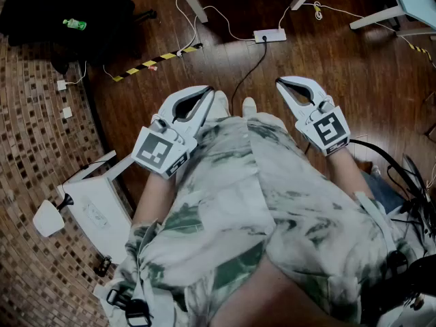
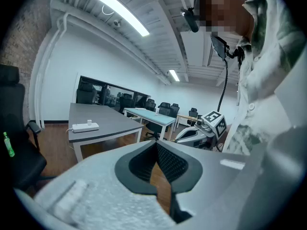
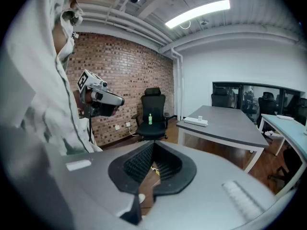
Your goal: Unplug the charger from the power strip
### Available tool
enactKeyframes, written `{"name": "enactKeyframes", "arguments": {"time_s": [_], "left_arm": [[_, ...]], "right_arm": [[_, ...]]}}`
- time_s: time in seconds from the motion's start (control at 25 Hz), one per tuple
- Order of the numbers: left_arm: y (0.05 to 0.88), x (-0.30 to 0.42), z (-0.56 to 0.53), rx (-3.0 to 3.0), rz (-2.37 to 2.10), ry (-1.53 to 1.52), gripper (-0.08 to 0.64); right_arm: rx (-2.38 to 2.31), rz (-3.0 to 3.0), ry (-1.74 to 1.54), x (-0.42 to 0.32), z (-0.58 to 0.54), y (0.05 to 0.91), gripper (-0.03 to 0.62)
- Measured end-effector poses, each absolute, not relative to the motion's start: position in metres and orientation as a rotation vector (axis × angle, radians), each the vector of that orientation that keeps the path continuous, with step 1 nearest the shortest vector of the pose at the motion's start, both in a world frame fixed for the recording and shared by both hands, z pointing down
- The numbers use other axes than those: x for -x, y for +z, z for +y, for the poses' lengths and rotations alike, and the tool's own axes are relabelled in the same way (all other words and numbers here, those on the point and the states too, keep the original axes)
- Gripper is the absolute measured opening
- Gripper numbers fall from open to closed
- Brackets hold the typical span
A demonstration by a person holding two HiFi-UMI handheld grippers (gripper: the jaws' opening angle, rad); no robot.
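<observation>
So both hands are just parked up near the person's chest here. The left gripper (image 1: 208, 94) is fully closed, tips touching, with nothing between them. The right gripper (image 1: 281, 82) looks the same in its own view: jaws pressed together at the tips, nothing pinched.

The power strip (image 2: 85, 126) is a white one lying flat on top of a grey table (image 2: 108, 128), close to one end of it. The charger (image 2: 89, 122) is a small white block standing up out of the strip, plugged in. Both grippers are well apart from it, nowhere near touching.

Looking down from the head camera there's a second white strip on the wood floor (image 1: 269, 36), far ahead and roughly between the two grippers, with a black cable (image 1: 248, 70) running from it back toward the person's feet. To the far left there's a black office chair (image 1: 61, 5) with a green bottle (image 1: 75, 24) lying on the seat, and a strip of yellow-and-black hazard tape (image 1: 153, 63) stuck to the floor near it.
</observation>
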State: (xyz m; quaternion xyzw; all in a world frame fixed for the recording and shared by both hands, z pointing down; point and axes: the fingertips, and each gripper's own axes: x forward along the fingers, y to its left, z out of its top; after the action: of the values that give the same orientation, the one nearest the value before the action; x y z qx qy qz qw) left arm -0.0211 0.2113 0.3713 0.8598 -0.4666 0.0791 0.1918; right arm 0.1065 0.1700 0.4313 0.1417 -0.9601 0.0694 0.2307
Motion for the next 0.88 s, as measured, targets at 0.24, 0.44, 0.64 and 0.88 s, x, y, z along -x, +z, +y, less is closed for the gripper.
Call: {"name": "enactKeyframes", "arguments": {"time_s": [0.24,0.44,0.64,0.88], "left_arm": [[0.381,0.077,0.146,-2.438,-1.319,0.193,0.002],[0.384,0.133,0.071,-2.480,-1.273,0.145,0.002],[0.383,0.175,0.012,-2.559,-1.150,0.191,0.000],[0.409,0.216,-0.038,-2.548,-1.089,0.204,0.000]], "right_arm": [[-0.385,-2.618,0.046,-0.053,0.112,0.440,0.006],[-0.411,-2.576,-0.007,0.002,0.049,0.440,0.006],[-0.465,-2.549,-0.020,0.054,-0.011,0.434,0.006],[-0.468,-2.523,-0.031,0.104,-0.058,0.447,0.006]]}}
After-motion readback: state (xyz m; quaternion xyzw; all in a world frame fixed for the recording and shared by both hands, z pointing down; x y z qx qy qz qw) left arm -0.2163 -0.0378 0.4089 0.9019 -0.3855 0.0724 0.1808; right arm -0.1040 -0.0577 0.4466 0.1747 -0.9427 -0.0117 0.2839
